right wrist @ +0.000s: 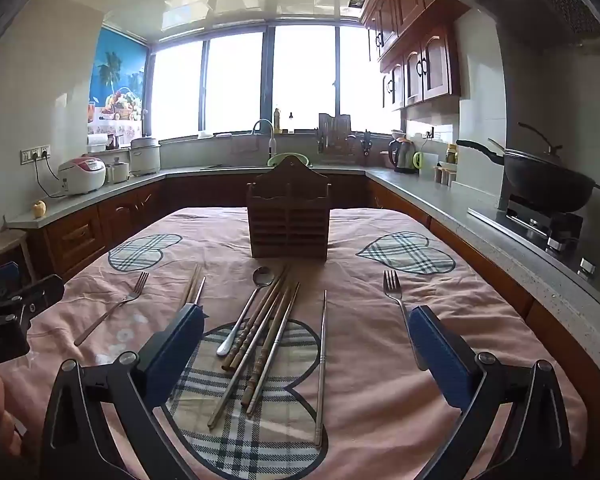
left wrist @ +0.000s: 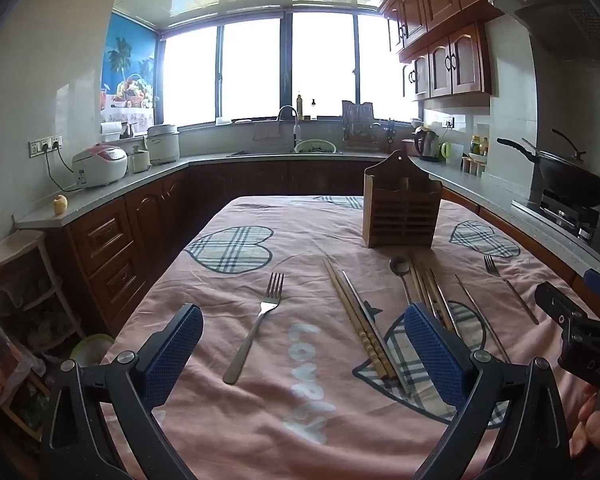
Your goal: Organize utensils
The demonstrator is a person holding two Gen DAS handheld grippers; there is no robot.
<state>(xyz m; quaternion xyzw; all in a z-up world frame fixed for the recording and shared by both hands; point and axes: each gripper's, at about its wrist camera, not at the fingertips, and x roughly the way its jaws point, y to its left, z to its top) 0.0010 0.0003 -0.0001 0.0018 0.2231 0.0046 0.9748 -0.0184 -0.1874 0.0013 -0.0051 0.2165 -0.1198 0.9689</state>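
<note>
Utensils all lie loose on the pink cloth, centre of frame: spoon (right wrist: 262, 276), chopsticks (right wrist: 260, 340), a fork (right wrist: 396, 294) right, another fork (left wrist: 260, 320) left. The holder (right wrist: 289, 220) stands just behind, empty as far as I can see. Left claw (left wrist: 304, 354) and right claw (right wrist: 306, 354) both gape wide, holding nothing. My worry: the crossed chopsticks could drag neighbours along, and the wrinkly cloth could bunch up on the worktop.
</note>
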